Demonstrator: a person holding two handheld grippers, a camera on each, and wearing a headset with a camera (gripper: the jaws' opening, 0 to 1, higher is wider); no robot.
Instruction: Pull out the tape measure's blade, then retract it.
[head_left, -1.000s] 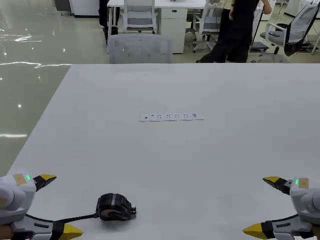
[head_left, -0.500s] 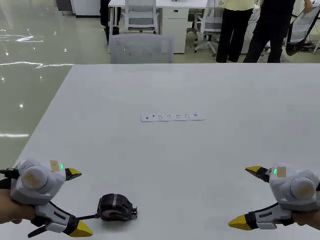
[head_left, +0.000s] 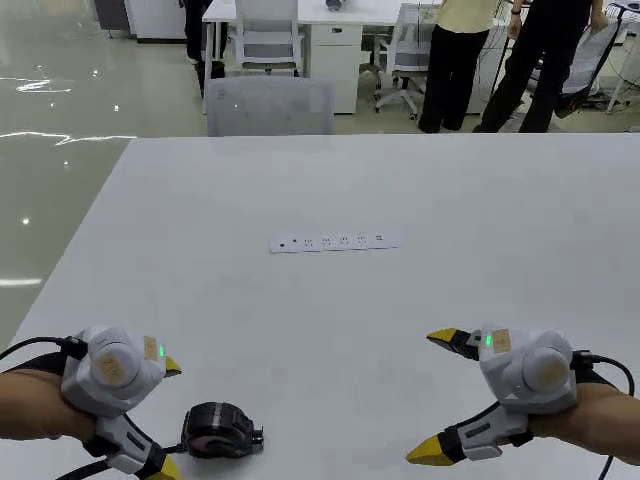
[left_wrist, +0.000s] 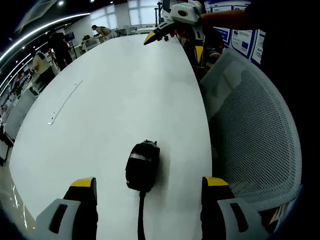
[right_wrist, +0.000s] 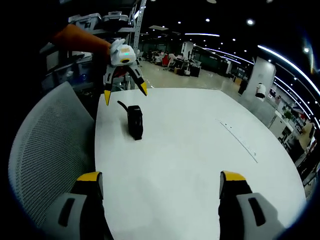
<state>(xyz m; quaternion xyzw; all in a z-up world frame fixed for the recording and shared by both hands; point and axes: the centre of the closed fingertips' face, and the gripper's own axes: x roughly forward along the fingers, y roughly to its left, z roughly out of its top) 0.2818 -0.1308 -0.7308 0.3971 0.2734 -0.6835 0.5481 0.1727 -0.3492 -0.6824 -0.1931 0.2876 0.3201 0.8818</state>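
Both gape empty: left hand-held gripper (head_left: 167, 418) beside the tape measure (head_left: 218, 430) at seven o'clock, right hand-held gripper (head_left: 432, 395) well apart; next I'd grip its case.

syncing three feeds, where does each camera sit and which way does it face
Head view: on the person's head, looking forward and down over the table; both forearms, left gripper and right gripper show.
Left gripper view: on the left gripper, looking along its open jaws over the tape measure toward the right gripper.
Right gripper view: on the right gripper, facing the left gripper, its own open jaws at the bottom.
Shared: both gripper views catch the tape measure and power strip.
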